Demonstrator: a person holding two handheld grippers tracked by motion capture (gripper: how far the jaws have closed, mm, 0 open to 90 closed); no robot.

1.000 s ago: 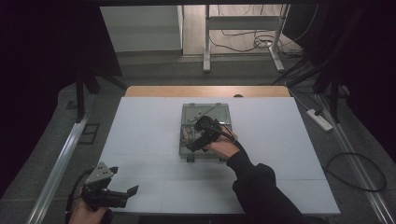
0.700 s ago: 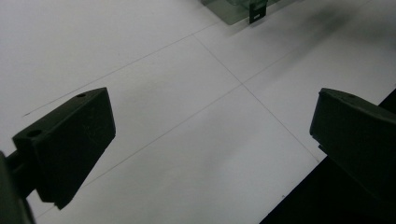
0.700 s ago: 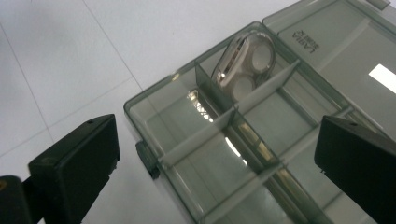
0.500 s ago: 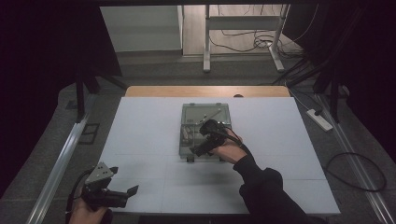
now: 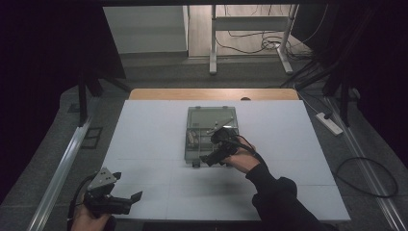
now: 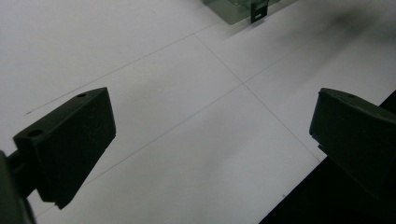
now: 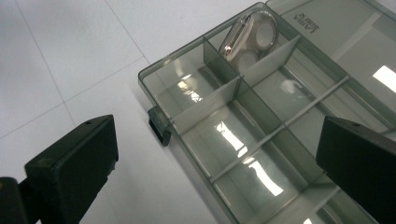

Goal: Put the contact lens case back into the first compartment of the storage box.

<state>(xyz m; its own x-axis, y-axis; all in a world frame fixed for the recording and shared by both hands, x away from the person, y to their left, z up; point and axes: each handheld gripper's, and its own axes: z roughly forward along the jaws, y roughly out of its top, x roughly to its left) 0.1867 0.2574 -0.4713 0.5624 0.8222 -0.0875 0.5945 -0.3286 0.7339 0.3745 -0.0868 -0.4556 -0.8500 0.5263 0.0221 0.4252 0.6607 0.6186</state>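
Observation:
A clear grey compartment box point(image 5: 188, 144) lies open in the middle of the white table, its lid point(image 5: 207, 116) folded flat behind it. My right gripper point(image 5: 208, 158) hovers open over the box's near half. In the right gripper view the dividers point(image 7: 205, 100) run between my wide-apart jaws, and a small clear rounded case point(image 7: 250, 39) leans in a far compartment. The nearer compartments look empty. My left gripper point(image 5: 133, 198) is held open at the table's front left corner, over bare table point(image 6: 187, 107), with nothing between its fingers.
A small dark latch point(image 7: 160, 127) sticks out from the box's front wall. The box's near corner and latch point(image 6: 256, 11) show at the top of the left gripper view. The table's front edge point(image 6: 299, 186) runs close to my left gripper.
My right gripper has shifted a little to the right and nearer over the box. The left gripper has stayed where it was.

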